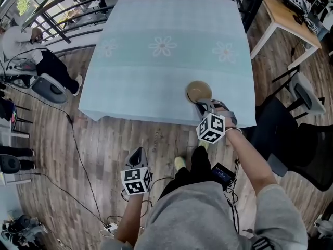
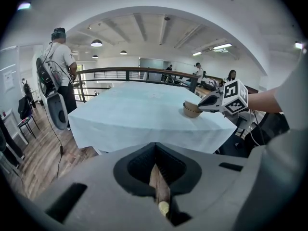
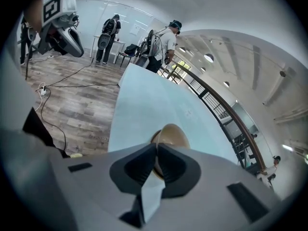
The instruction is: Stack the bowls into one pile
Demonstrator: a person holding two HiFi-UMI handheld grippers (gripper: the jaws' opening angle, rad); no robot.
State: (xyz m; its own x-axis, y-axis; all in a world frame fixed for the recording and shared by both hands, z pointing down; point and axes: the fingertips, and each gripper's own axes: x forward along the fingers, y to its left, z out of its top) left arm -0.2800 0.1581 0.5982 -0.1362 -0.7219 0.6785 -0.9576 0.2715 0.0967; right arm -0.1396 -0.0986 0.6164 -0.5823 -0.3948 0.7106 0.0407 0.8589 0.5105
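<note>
- Bowls (image 1: 199,91) are found as 1 brown pile on the blue-clothed table (image 1: 156,72), close to its near edge and toward the right. No other bowl is seen anywhere on the cloth.
- In the left gripper view, what looks like 2 rims can be made out, 1 nested in the other. An exact count can't really be called from that far off.
- The right gripper (image 1: 204,106) is parked at the near side of the pile. Its jaws are drawn nearly together, and the near rim of the top bowl (image 3: 171,134) looks to be pinched between them.
- The left gripper (image 1: 137,151) is held low, off the near edge of the table and over the wooden floor (image 1: 104,139), well apart from the pile. Its jaws are closed right up with nothing caught in them, and only floor is seen through the slit.
- Progress, as a judgement call: the stacking is pretty much done, since nothing loose is left to be added.
- What's probably left is just the top bowl being let go and the right gripper being backed off. Ideally that gets done without the pile being dragged toward the near edge, which is close by.
</note>
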